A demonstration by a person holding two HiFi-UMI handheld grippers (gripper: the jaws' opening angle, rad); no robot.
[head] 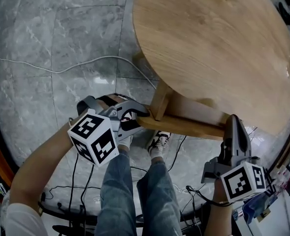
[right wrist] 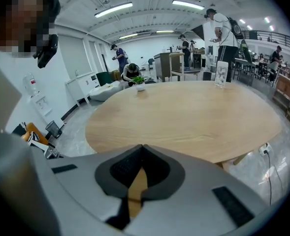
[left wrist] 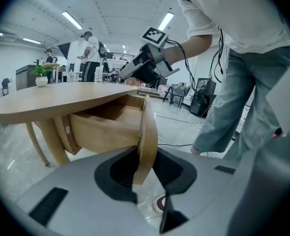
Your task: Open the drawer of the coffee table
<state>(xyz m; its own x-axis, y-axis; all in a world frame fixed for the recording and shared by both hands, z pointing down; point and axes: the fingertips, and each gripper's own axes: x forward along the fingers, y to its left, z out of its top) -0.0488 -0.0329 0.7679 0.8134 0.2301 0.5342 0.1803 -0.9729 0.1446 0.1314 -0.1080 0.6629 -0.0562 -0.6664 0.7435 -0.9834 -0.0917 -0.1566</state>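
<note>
A: Biggest thing first. Where's the table?

B: The round coffee table (head: 218,43) fills the upper right of the head view. The drawer (head: 196,111) sticks out from under its lower edge, mid-frame, just above your shoes (head: 157,141).

A: How far out is it?

B: Part way, I'd judge. Your left gripper view looks into the open box, left of centre. I can't tell how much travel is left.

A: Long axis?

B: The drawer front (head: 184,125) is a plank running from centre-left to lower right in the head view. The drawer slides across that line, toward the bottom of the frame and so toward you.

A: And the grippers?

B: You have one on each end.
- **Left:** your left gripper (head: 135,116) comes in from the left, narrow and pinched on the plank's left end. Its own view shows the plank edge-on between the jaws.
- **Right:** your right gripper (head: 233,123) comes up from the lower right. Its jaws are nearly together on a thin strip of wood, which looks like the plank's top edge at the right end.

A: Which hand is nearer?

B: Neither, since both already touch it. The next pull wants both ends coming toward you evenly, with the plank kept square to the table. A skewed pull would likely jam it.
</note>
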